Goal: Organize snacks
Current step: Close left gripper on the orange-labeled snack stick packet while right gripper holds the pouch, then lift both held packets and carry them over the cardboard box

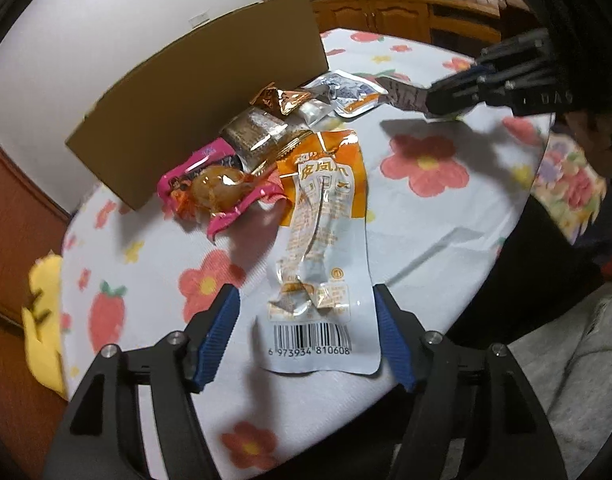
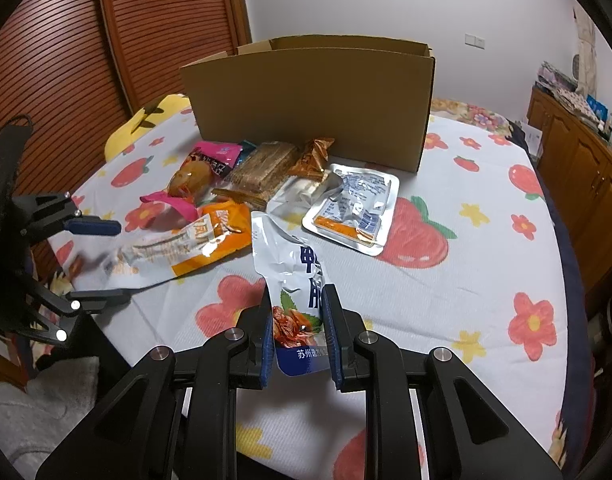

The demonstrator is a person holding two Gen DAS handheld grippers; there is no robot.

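Note:
An orange-and-white snack packet (image 1: 326, 216) with a barcode lies flat on the flowered tablecloth (image 1: 418, 240). My left gripper (image 1: 306, 300) is open, its blue pads standing on either side of the packet's near end; from the right wrist view this gripper (image 2: 106, 262) brackets the same packet (image 2: 186, 244). My right gripper (image 2: 296, 304) is shut on a silver-white pouch (image 2: 290, 256) with blue print, lifted off the cloth. From the left wrist view it (image 1: 438, 100) holds the pouch (image 1: 402, 94) at the far right. An open cardboard box (image 2: 306, 100) stands behind the snacks.
Piled before the box are a pink packet (image 2: 198, 172), a clear-wrapped brown cake (image 2: 262, 168), a small orange-brown packet (image 2: 312, 156) and a silver tray pack (image 2: 354, 208). A yellow cushion (image 1: 42, 320) sits past the table's left edge. Wooden cabinets (image 2: 578, 152) line the right wall.

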